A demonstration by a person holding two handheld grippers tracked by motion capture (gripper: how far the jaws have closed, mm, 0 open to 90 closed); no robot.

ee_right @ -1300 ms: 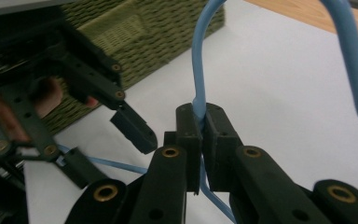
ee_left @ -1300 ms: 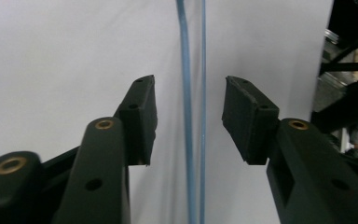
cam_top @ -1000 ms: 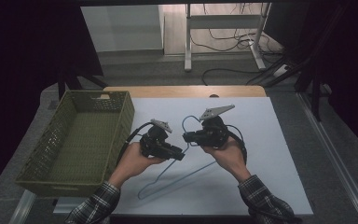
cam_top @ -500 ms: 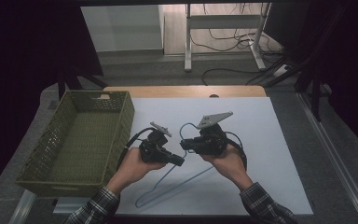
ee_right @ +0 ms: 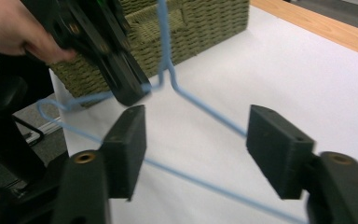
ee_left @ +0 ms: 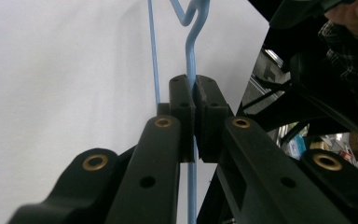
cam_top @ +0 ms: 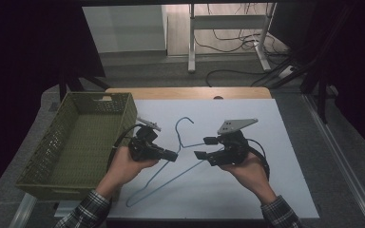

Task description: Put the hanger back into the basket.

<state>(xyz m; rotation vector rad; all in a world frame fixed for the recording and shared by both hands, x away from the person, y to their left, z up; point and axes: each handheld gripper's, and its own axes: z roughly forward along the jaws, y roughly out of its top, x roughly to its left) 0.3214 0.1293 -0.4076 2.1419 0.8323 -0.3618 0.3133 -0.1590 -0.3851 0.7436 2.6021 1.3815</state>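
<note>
A light blue wire hanger (cam_top: 186, 167) lies over the white sheet (cam_top: 275, 190), its hook (cam_top: 184, 120) pointing toward the far edge. My left gripper (cam_top: 172, 156) is shut on the hanger's wire near the neck. In the left gripper view the wire (ee_left: 189, 56) runs up out of the closed pads of the left gripper (ee_left: 194, 93). My right gripper (cam_top: 205, 147) faces it from the right; its jaws have just been opening. In the right gripper view one hanger arm (ee_right: 205, 109) crosses between the spread pads of the right gripper (ee_right: 200, 149), untouched.
A green woven basket (cam_top: 43, 156) stands at the table's left, close to my left hand, and also appears in the right gripper view (ee_right: 200, 23). A wooden table edge (cam_top: 190, 92) shows behind the sheet. Desk legs and cables (cam_top: 228, 42) lie on the floor beyond.
The right gripper's jaws have spread apart and released the hanger wire. Both hands have drifted slightly right, and the hook end now points toward the far edge.
</note>
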